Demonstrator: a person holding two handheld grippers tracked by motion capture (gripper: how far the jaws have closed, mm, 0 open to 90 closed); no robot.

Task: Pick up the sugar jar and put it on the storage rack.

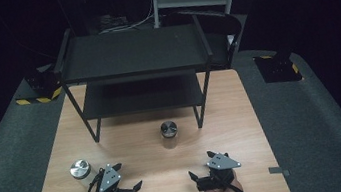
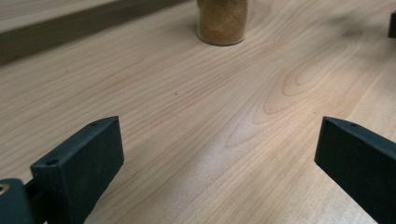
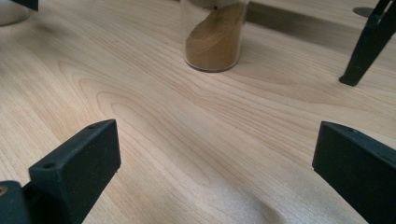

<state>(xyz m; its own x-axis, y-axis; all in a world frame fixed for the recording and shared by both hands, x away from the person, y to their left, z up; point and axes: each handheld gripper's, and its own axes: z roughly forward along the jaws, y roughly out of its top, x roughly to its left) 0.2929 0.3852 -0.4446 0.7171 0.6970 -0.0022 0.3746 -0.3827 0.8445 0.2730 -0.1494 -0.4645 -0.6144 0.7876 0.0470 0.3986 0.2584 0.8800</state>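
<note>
With both my grippers' jaws released and empty at the frame's bottom, a hasty reach could topple the centre jar [image 1: 168,129] of brown powder.

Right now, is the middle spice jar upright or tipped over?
Upright. The spice jar stands on its base on the table, metal lid facing up; the right gripper view shows brown powder heaped in its lower part.

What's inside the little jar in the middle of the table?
The middle jar holds a brownish powder, heaped higher on one side. Its silver lid covers the top, so how full it is near the lid stays hidden.
</note>
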